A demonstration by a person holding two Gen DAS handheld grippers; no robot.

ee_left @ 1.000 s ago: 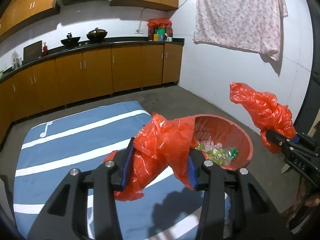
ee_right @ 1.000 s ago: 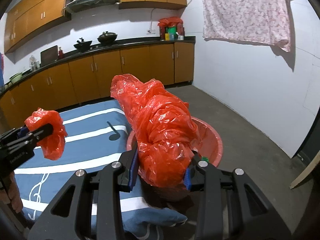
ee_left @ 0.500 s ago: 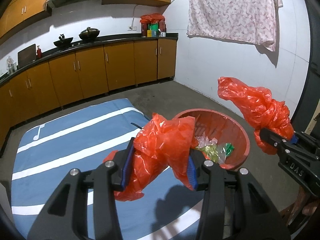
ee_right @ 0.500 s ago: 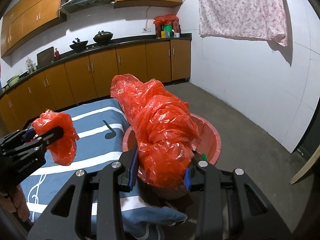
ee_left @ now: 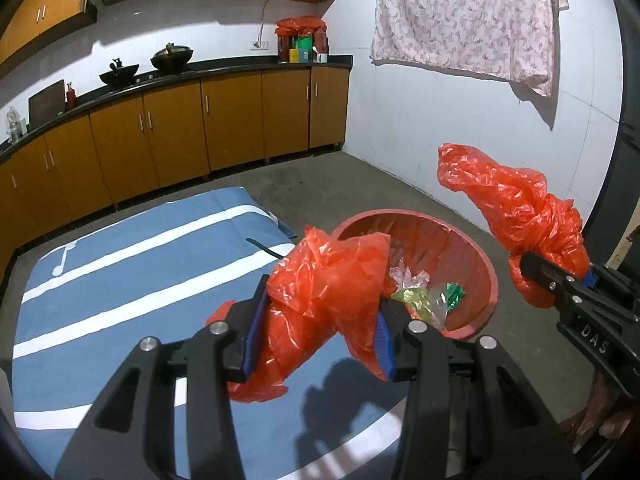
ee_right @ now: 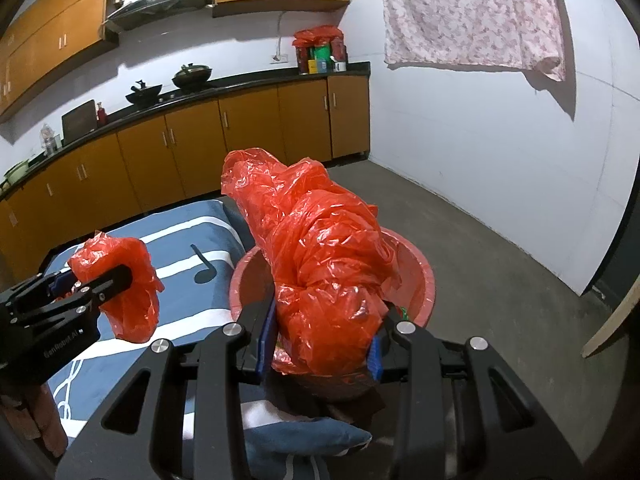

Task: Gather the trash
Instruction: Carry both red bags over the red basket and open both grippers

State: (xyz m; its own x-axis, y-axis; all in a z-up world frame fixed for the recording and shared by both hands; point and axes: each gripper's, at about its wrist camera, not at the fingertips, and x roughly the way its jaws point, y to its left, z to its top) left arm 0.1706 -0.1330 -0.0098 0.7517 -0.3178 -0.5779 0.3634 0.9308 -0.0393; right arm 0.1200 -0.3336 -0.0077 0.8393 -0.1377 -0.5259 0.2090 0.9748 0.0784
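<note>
Two bunches of crumpled red plastic bag fill the centre of both views, each pinched in a hand-held gripper. The left bunch (ee_left: 324, 292) sits at lower centre of the left wrist view, clamped between the blue pads of the left hand-held gripper (ee_left: 318, 332). The right bunch (ee_right: 320, 264) rises at centre of the right wrist view, squeezed by the right hand-held gripper (ee_right: 320, 344). Just behind them a red basin (ee_left: 472, 256) holds clear and green wrappers (ee_left: 428, 292). It rests at the edge of a blue striped mattress (ee_left: 120, 272) on the grey floor (ee_right: 500, 248). Brown cabinets (ee_left: 172, 136) line the upper left, and a floral cloth (ee_left: 468, 16) hangs at upper right.
</note>
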